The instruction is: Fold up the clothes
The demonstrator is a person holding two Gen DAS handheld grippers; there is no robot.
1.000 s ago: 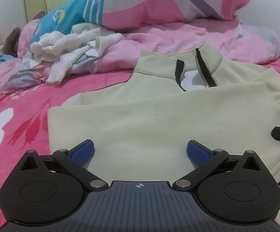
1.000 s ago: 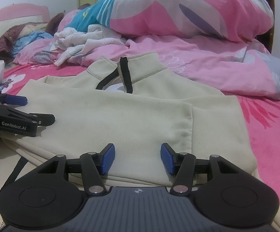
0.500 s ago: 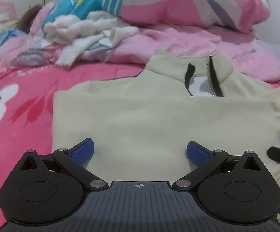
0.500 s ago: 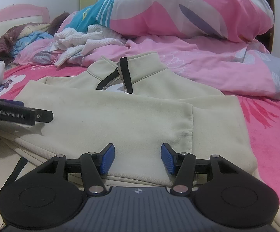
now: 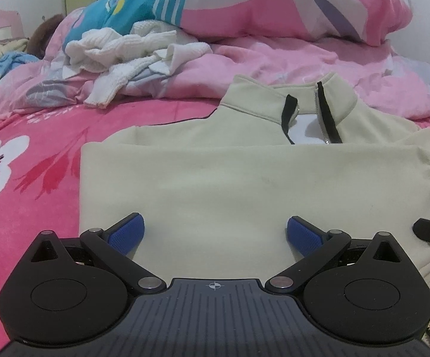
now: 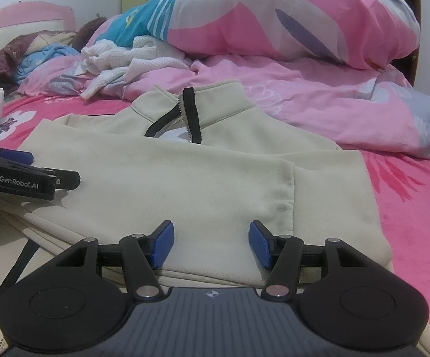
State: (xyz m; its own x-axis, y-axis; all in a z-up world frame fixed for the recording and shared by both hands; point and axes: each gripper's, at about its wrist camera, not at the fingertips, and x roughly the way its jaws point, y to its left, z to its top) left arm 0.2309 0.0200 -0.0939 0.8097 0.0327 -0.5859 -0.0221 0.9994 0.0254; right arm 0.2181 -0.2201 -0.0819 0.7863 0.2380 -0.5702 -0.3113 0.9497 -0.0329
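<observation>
From the left wrist view, left gripper (image 5: pixel 213 233) agape and empty over the cream pullover (image 5: pixel 244 184) lying part-folded on the pink bedsheet (image 5: pixel 36 154); from the right wrist view, right gripper (image 6: pixel 211 244) widening, gripping nothing, likely between folds, next needing a hem grab.

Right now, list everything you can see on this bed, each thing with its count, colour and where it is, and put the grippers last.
Zip-collar top: one, beige with black zip trim, folded flat on the bed, nearest the grippers.
Bed sheet: one, bright pink with a white flower print, under the top.
Quilt: one, pale pink, bunched behind the top.
Pillow: one, pink, white and teal, on the quilt.
Knit garment: one, white, crumpled at the back left.
Clothes pile: brown and blue, far left by the headboard.
Left gripper: black with blue pads, open above the top.
Right gripper: black with blue pads, jaws opening, nothing between them.
</observation>
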